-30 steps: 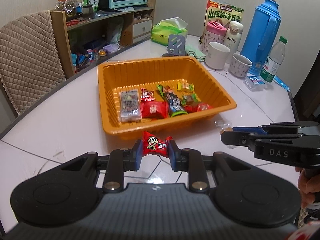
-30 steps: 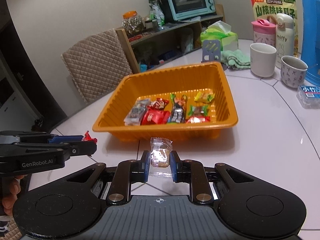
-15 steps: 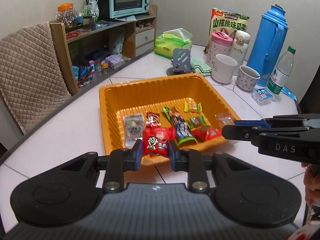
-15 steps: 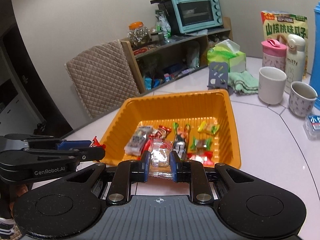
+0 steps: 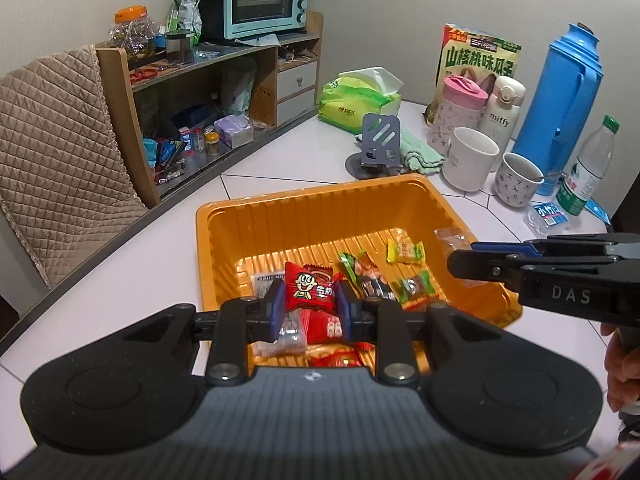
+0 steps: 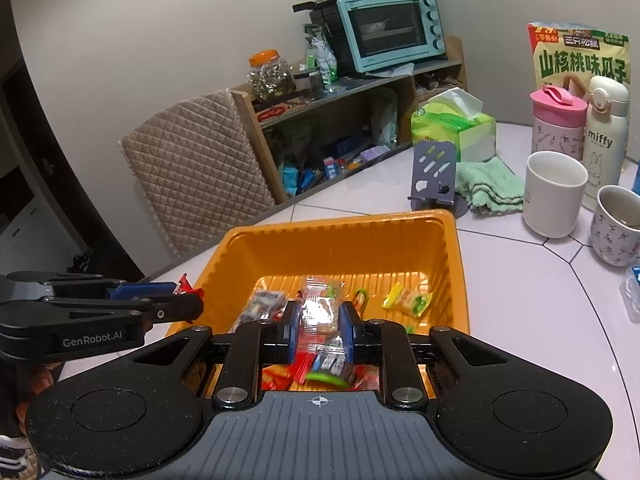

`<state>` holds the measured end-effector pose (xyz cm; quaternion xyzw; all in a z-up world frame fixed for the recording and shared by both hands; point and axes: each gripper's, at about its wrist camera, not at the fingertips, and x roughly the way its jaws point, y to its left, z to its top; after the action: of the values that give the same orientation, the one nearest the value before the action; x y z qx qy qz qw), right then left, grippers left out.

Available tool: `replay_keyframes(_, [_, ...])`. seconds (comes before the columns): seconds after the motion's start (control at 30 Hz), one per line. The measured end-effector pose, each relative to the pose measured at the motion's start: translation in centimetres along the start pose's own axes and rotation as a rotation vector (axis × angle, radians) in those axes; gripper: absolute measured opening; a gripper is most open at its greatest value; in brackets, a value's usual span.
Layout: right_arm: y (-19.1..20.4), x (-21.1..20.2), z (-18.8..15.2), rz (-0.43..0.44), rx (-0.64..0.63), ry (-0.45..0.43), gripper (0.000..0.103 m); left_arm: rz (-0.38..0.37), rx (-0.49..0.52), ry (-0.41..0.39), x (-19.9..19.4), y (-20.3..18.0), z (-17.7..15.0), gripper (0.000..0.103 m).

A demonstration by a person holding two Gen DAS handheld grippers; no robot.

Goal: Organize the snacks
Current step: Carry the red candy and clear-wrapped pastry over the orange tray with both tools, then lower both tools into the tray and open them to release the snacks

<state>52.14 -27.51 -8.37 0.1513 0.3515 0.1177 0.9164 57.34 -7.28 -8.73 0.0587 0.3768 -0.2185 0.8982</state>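
Observation:
An orange tray [image 5: 320, 204] [image 6: 456, 264] sits on the white table and holds several wrapped snacks. My left gripper [image 5: 310, 306] is shut on a red candy packet [image 5: 310, 290] with a cartoon face, held over the tray's near part. My right gripper [image 6: 319, 330] is shut on a clear-wrapped snack [image 6: 320, 316], also over the tray. From the left wrist view the right gripper [image 5: 472, 258] reaches in from the right with that clear wrapper [image 5: 452, 238] at its tip. The right wrist view shows the left gripper [image 6: 188, 300] at the tray's left rim.
Behind the tray stand a phone stand [image 5: 378, 148], green cloth [image 6: 488, 184], tissue pack [image 5: 360, 100], white mug [image 5: 470, 164], patterned cup [image 5: 518, 184], two small flasks, a blue thermos [image 5: 556, 108], a water bottle and a snack bag. A padded chair [image 5: 60, 160] and shelf lie left.
Both grippers have moved forward with their snacks, from above the bare table in front of the tray to over the tray's inside. Both stayed shut.

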Motion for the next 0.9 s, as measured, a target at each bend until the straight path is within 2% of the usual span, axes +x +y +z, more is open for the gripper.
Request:
replay_keyframes(0.5, [-2.4, 5.1, 2.3, 0.001, 0.011, 0.024, 0.022, 0.016, -0.026, 0.033, 6.2, 0.4, 3.2, 0.024])
replay_keyframes(0.9, [-3.3, 6.1, 2.7, -0.013, 0.038, 0.025, 0.022, 0.037, -0.01, 0.054, 9.4, -0.1, 4.2, 0.025])
